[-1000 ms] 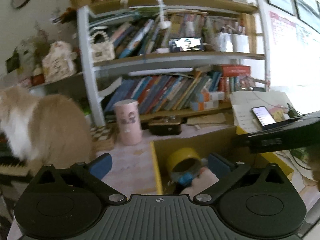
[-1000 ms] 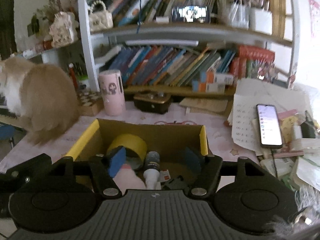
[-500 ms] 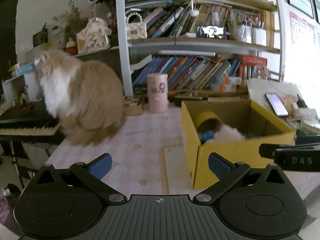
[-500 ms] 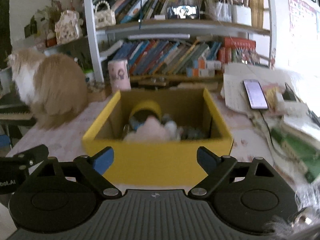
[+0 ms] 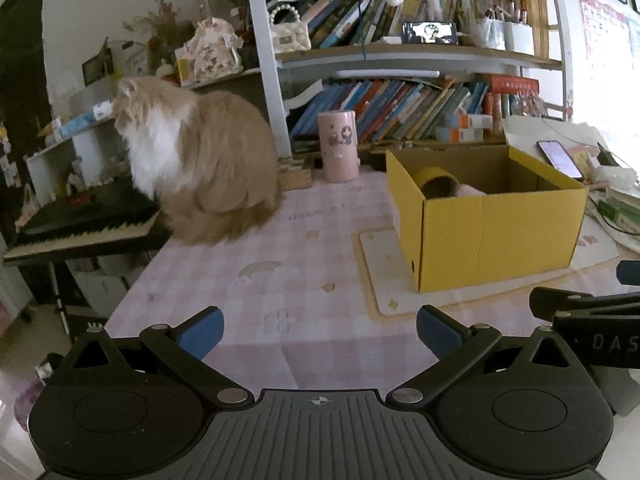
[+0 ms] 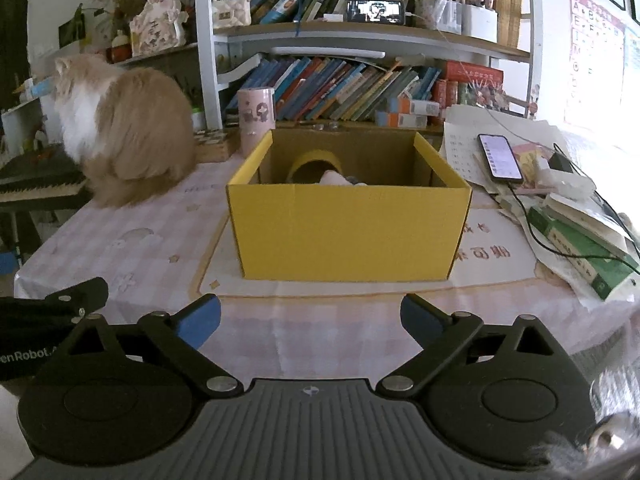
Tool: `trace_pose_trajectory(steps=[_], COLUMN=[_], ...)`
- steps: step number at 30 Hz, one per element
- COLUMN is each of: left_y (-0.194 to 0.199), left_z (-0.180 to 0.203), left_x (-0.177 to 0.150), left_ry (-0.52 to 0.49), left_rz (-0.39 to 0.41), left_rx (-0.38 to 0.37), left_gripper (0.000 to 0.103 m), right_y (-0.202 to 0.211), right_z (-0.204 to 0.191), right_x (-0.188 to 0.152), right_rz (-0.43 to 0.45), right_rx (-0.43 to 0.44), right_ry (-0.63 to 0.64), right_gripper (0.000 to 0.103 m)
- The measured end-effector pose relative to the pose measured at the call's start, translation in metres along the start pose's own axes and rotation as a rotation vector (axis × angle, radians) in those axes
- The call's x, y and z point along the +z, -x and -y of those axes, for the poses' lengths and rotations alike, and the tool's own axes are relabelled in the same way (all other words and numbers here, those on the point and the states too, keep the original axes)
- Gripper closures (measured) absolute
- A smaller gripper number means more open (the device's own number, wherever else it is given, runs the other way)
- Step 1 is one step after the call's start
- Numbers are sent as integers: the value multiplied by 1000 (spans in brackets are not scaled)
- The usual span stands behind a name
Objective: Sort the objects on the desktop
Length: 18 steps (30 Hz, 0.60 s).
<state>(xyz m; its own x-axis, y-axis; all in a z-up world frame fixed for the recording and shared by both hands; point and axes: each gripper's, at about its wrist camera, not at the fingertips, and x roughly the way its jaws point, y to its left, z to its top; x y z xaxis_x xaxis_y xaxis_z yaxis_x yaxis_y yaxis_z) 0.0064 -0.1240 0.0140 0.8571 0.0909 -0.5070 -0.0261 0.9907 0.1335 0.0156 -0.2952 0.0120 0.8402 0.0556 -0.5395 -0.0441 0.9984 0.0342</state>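
A yellow cardboard box (image 6: 348,232) stands on the pink checked tablecloth, seen in both views (image 5: 492,232). Inside it a yellow tape roll (image 6: 314,160) and a pale pink soft item (image 6: 334,178) show above the rim; the rest of its contents are hidden by the front wall. My right gripper (image 6: 310,322) hangs over the table's near edge, well short of the box, its jaws still opening with nothing between them. My left gripper (image 5: 320,330) is open and empty, left of the box and near the front edge.
A fluffy tan and white cat (image 5: 200,164) sits at the table's left, beside a keyboard (image 5: 80,224). A pink cylinder (image 5: 338,146) stands behind the box. A phone (image 6: 500,156), papers, cables and green books (image 6: 580,248) crowd the right side. Bookshelves fill the back.
Both grippers have pulled back from over the box toward the table's near edge. The right jaws have spread wider and stand clear of the box contents.
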Motion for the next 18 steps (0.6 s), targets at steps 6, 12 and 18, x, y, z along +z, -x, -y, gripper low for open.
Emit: trace_pose_trajectory(steps=[6,12,18], left_y=[8,14,17], left_z=[-9,-17,-23], left_x=[-9,-16,-20], left_ry=[10,25,33], left_rz=[-9,-23,-33], left_rx=[-4,-30,-45], left_gripper=[0,0,0], right_y=[10,19,26], right_z=[-10,-16,-22], right_x=[-8,-17,-23], right_rz=[-2,-22,-33], right_rx=[-11,-25,-43], right_ry=[-7,-22,-37], right_gripper=[6,4,0])
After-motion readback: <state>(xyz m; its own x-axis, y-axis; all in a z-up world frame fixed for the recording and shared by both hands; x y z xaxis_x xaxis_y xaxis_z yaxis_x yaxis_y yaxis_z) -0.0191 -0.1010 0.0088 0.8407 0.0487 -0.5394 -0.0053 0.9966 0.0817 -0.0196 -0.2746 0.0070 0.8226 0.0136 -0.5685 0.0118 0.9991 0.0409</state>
